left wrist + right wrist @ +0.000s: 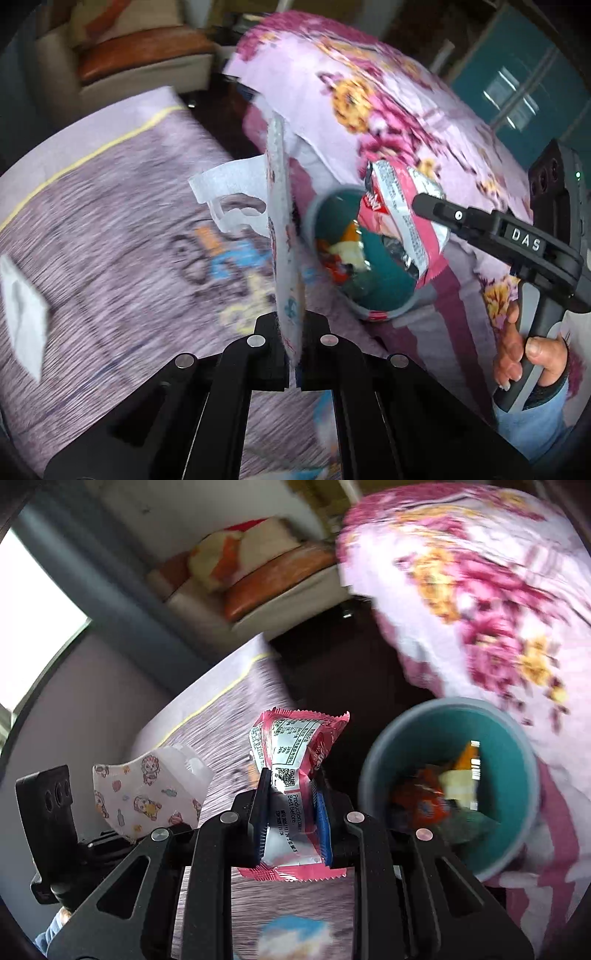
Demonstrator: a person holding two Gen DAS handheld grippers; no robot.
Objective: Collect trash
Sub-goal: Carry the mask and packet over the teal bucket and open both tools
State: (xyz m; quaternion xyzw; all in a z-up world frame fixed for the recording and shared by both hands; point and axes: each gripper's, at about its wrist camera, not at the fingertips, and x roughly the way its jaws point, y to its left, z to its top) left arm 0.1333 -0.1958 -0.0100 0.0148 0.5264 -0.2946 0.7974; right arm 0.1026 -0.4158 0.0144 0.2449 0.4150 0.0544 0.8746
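Note:
My left gripper (294, 332) is shut on a child's face mask (282, 236), white with cartoon prints, held edge-on above the bed; the mask also shows in the right wrist view (147, 794). My right gripper (291, 797) is shut on a pink and silver snack wrapper (291, 753), which also shows in the left wrist view (402, 218) over the bin. The teal bin with a grey rim (384, 291) lies tilted on the bed, to the right of both grippers, with several wrappers inside (424, 797). The right gripper (424, 205) holds the wrapper just above the bin's mouth.
A purple bedsheet (110, 240) with a cartoon print lies under the grippers. A pink flowered quilt (388, 96) is piled behind the bin. A white tissue (26, 314) lies on the sheet at the left. An armchair with cushions (140, 55) stands beyond the bed.

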